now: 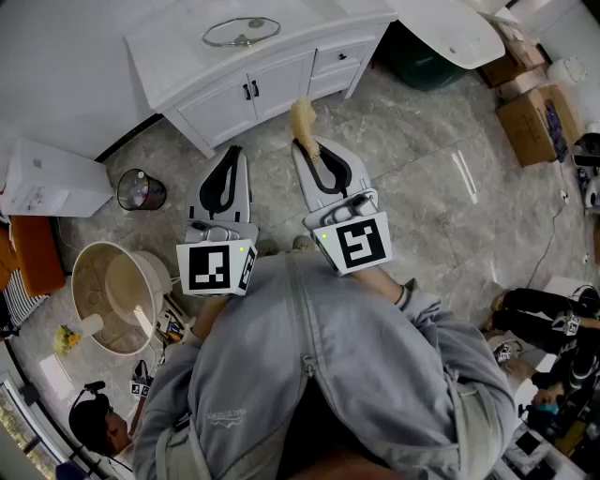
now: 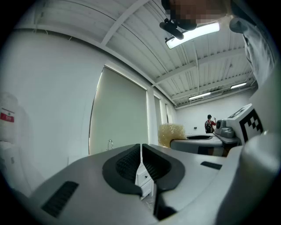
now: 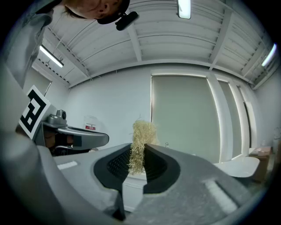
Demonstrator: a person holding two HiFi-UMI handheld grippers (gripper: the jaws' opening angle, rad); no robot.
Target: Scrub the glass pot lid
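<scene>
The glass pot lid point(image 1: 241, 32) lies flat on the white cabinet top point(image 1: 169, 56) at the top of the head view, well ahead of both grippers. My right gripper point(image 1: 307, 150) is shut on a pale yellow fibre scrubber point(image 1: 302, 120), whose tuft sticks out past the tips; the right gripper view shows that scrubber point(image 3: 141, 145) pinched between the black pads. My left gripper point(image 1: 228, 161) is shut with nothing in it; its pads point(image 2: 131, 160) meet along a thin line. Both are held level above the floor, short of the cabinet.
A small bin point(image 1: 141, 190) stands on the marble floor left of the left gripper. A large beige tub point(image 1: 112, 295) sits at lower left. Cardboard boxes point(image 1: 530, 122) lie at the right, a white round table point(image 1: 450, 28) at top right. A person crouches at the bottom left.
</scene>
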